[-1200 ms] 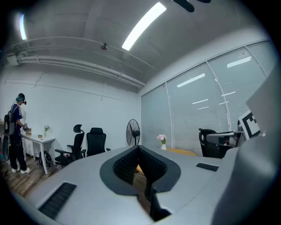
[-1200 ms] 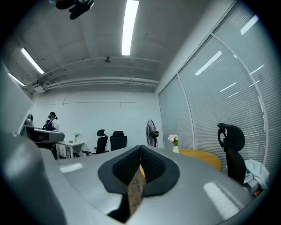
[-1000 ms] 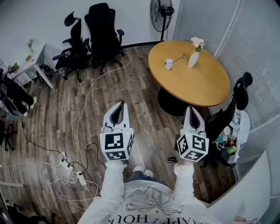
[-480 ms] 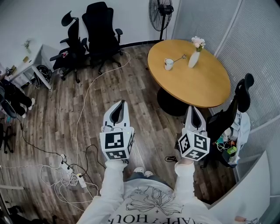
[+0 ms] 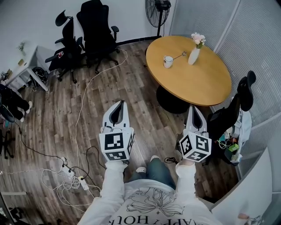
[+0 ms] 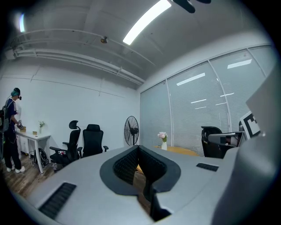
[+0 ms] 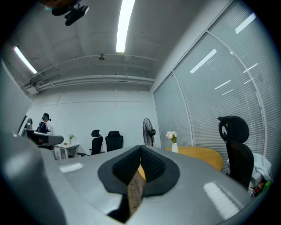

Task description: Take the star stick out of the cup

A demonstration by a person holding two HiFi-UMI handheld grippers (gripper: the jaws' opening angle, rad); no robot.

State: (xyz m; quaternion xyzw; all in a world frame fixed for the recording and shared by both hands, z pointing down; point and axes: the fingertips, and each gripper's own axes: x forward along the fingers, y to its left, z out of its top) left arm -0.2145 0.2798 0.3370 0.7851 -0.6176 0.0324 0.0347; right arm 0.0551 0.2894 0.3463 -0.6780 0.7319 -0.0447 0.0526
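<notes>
Both hand-held grippers are held out level in front of the person, well short of the round wooden table [image 5: 206, 83]. The left gripper [image 5: 122, 103] has its 2 jaws brought together at the tips with nothing between them, which its own view confirms [image 6: 138, 147]. The right gripper [image 5: 192, 108] is likewise closed and empty, its ribbed pads meeting at the front [image 7: 141, 147]. The white cup [image 5: 168, 62] stands on the far left part of the table top, and the star stick [image 5: 178, 56] sits in it, leaning out to the right towards a white vase [image 5: 193, 56] that holds pale pink flowers [image 5: 198, 39]. Cup and vase stand near each other but apart. Both grippers are well apart from the cup, and neither touches anything. A standing fan [image 5: 157, 9] is beyond the table by the wall, and 2 black office chairs [image 5: 94, 30] stand to its left. Another black chair [image 5: 239, 101] is just beside the table on the right. Cables [image 5: 83, 101] trail over the wooden floor to a power strip [image 5: 81, 180] at lower left. In the left gripper view another person [image 6: 12, 127] stands at a white desk [image 6: 33, 137] on the far left
</notes>
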